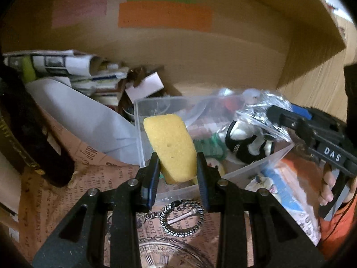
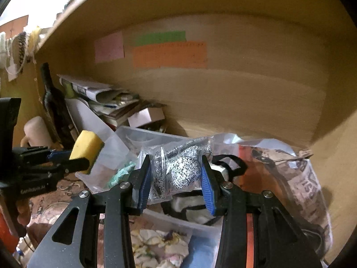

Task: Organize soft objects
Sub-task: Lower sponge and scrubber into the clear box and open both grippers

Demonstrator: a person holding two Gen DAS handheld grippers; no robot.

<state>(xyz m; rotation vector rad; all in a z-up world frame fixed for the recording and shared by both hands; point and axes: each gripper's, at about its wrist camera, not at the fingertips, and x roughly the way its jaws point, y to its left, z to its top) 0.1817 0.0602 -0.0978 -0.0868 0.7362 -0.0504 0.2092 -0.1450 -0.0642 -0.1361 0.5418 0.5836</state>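
Left gripper (image 1: pixel 178 158): you had it clamped on the yellow sponge (image 1: pixel 171 145), held over the near-left corner of the clear plastic bin (image 1: pixel 139 134).
Right gripper (image 2: pixel 176 174): your fingers pinched a clear bag of speckled grey fabric (image 2: pixel 180 167) above the same bin.
Bin contents: white cloth with black trim (image 2: pixel 191 207), a green knit piece (image 1: pixel 207 147), further bagged items.
Surroundings: bin sat on a wooden shelf (image 1: pixel 223 67); rolled papers (image 1: pixel 67 67) lay behind it to the left.

Wooden shelf (image 1: pixel 223 67) ahead of my grippers; on it newsprint-patterned paper (image 1: pixel 73 192), clear plastic bin (image 1: pixel 139 120), stacked papers (image 1: pixel 84 71) far left.
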